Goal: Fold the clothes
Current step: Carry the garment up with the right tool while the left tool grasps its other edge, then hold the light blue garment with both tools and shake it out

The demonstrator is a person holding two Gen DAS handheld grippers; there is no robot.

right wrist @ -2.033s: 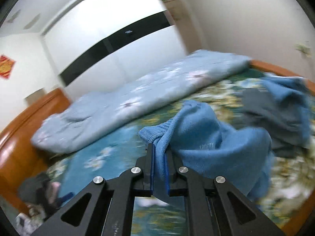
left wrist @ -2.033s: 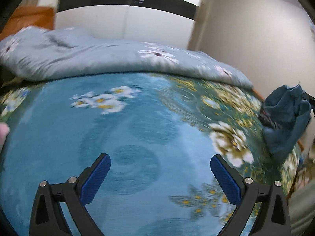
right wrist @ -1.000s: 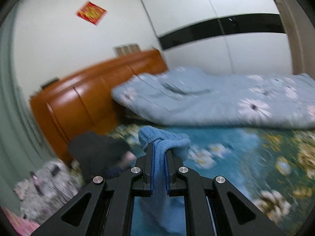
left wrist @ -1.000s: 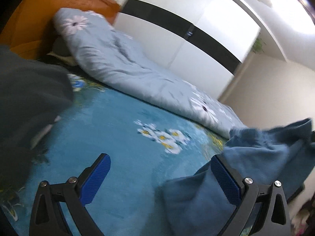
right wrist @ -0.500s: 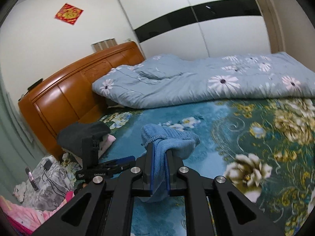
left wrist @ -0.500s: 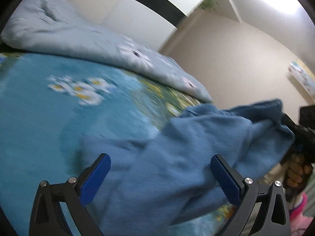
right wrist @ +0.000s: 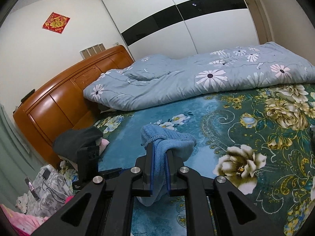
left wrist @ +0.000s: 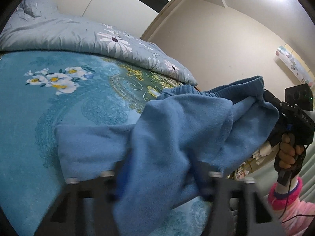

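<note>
Left claw [left wrist: 159, 169] was closing on the fleece garment [left wrist: 177, 129], fingers motion-blurred with soft blue cloth bunched between them, so I couldn't tell if the pads were biting. Right claw [right wrist: 158, 169] was pinched tight on a ribbed edge of that fleece [right wrist: 165, 137], which hung over its blue pads. Rest of it sagged across the floral bedspread [left wrist: 25, 118]. Right hand [left wrist: 288, 153] gripped its handle, pink fuzzy cuff partly cut off. Rumpled daisy quilt [right wrist: 196, 78] lay behind.
</note>
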